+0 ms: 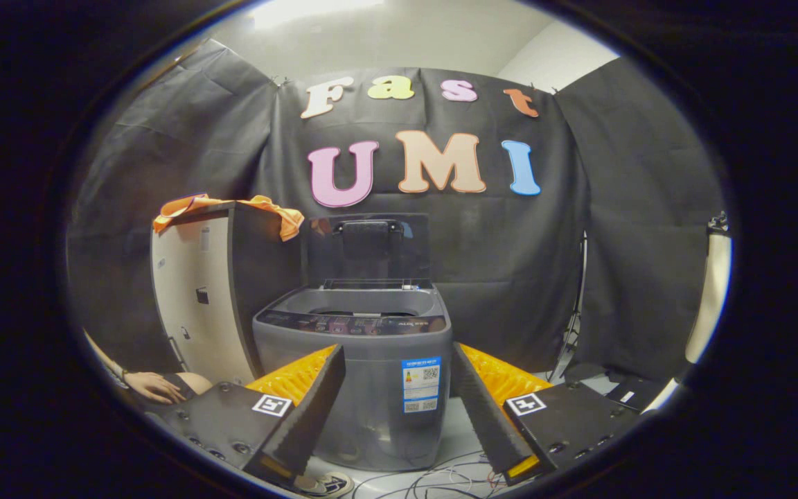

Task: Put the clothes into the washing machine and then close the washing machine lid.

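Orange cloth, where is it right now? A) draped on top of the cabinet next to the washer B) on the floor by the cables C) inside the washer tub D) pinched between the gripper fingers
A: the orange cloth lies across the top of the cabinet beside the washer, whose lid stands up, while the gripper is open with nothing between its fingers.

A grey top-loading washing machine point(364, 374) stood on the floor ahead of the hand-held gripper point(399, 395), whose fingers were spread wide apart and empty, so that the machine's front showed between them. Its dark lid point(370, 246) was raised upright at the back, leaving the tub open, with a control panel along the front rim and a label on the front wall. An orange piece of clothing point(233, 208) lay draped over the top of a tall cabinet point(212, 291) just beside the machine.
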Available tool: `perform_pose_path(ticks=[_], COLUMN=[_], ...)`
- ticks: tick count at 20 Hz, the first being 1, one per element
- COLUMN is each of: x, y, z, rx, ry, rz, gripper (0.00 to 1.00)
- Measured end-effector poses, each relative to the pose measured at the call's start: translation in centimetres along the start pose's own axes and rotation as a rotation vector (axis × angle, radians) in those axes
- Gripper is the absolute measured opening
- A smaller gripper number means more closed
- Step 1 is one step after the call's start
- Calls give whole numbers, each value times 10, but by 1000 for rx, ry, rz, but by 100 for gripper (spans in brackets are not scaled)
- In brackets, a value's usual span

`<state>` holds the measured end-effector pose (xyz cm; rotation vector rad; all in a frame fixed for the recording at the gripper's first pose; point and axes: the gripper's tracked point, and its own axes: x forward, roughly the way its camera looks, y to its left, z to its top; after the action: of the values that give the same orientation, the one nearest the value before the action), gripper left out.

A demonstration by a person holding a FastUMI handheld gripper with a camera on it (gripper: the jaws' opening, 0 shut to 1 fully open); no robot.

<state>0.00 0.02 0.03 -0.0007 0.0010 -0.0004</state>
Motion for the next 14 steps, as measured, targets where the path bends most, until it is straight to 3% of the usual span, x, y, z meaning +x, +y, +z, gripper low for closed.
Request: perform_pose_path(ticks=[10,14], x=[7,43], y=[-2,29], z=[4,60], rx=[8,82], ry=[-5,-77], rz=[-32,33], gripper=[96,96])
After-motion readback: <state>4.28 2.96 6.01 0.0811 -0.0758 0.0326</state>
